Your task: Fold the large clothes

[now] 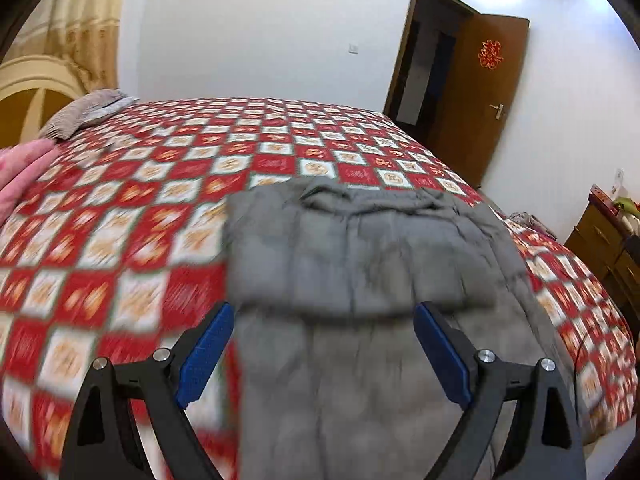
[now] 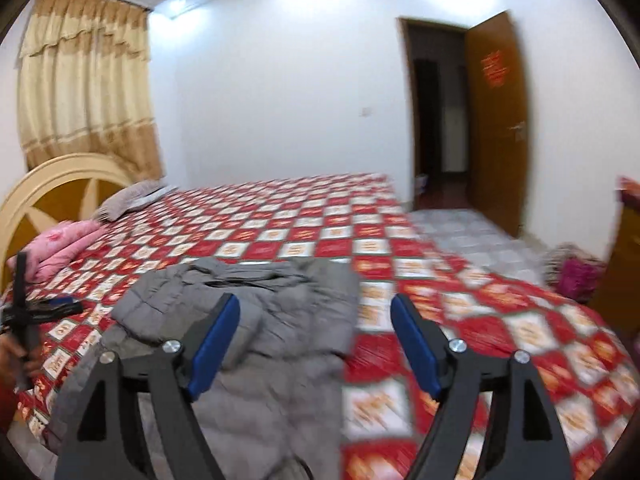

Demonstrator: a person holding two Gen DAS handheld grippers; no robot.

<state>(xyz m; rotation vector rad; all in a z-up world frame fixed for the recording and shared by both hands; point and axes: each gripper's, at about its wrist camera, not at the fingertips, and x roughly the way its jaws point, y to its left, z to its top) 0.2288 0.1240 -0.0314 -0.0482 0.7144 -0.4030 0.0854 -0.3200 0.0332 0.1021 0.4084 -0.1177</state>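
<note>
A grey padded jacket (image 1: 360,264) lies on the red and white checked bedspread (image 1: 132,208), partly folded, its collar end away from me. My left gripper (image 1: 323,316) is open and empty, held above the jacket's near part. In the right wrist view the jacket (image 2: 256,312) lies to the lower left. My right gripper (image 2: 315,308) is open and empty above the jacket's right edge and the bedspread (image 2: 460,308). The left gripper (image 2: 60,306) shows at the far left of that view, held in a hand.
A pink folded quilt (image 2: 68,244) and a grey pillow (image 2: 132,196) lie by the headboard (image 2: 44,184). A wooden door (image 2: 496,120) stands open at the far right. A wooden dresser (image 1: 612,248) stands to the right of the bed.
</note>
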